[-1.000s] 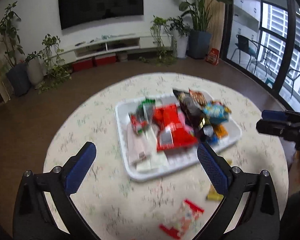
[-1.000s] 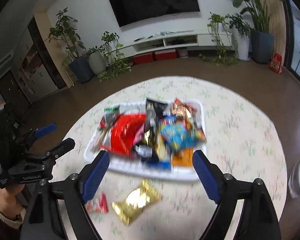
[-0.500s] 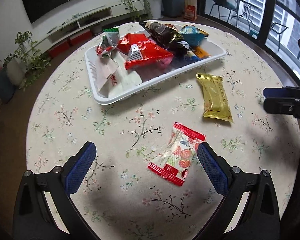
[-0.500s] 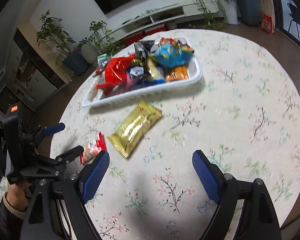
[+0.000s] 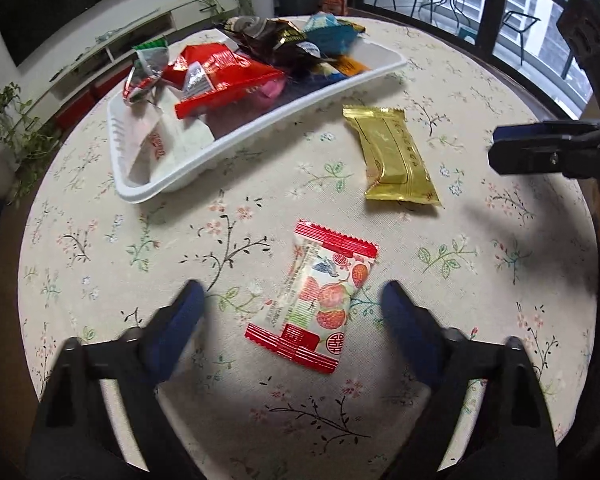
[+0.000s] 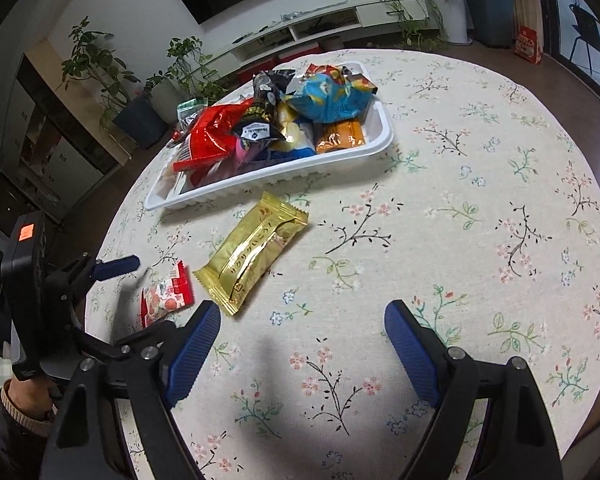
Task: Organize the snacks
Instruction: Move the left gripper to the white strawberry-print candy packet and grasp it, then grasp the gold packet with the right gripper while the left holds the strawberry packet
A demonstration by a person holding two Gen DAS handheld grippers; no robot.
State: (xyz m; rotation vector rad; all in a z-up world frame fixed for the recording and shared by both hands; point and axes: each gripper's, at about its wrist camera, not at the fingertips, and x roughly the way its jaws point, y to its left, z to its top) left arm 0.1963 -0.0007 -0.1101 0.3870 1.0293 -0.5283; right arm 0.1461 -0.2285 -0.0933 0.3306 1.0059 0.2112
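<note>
My left gripper (image 5: 292,304) tilts steeply down, jaws closing either side of the red-and-white strawberry packet (image 5: 314,296), pads not touching it; its long axis runs away from me. Beyond it the gold packet (image 5: 392,156) lies lengthwise toward the white tray (image 5: 260,130) of snacks. All rest on a floral tablecloth (image 5: 480,248). My right gripper (image 6: 302,332) hovers wide, empty.

Our left tool (image 5: 290,300), at the frame's bottom, angles steeply down with jaws closing, pads blurred, touching nothing. Our right tool (image 6: 302,328) hangs spread wide, empty.
</note>
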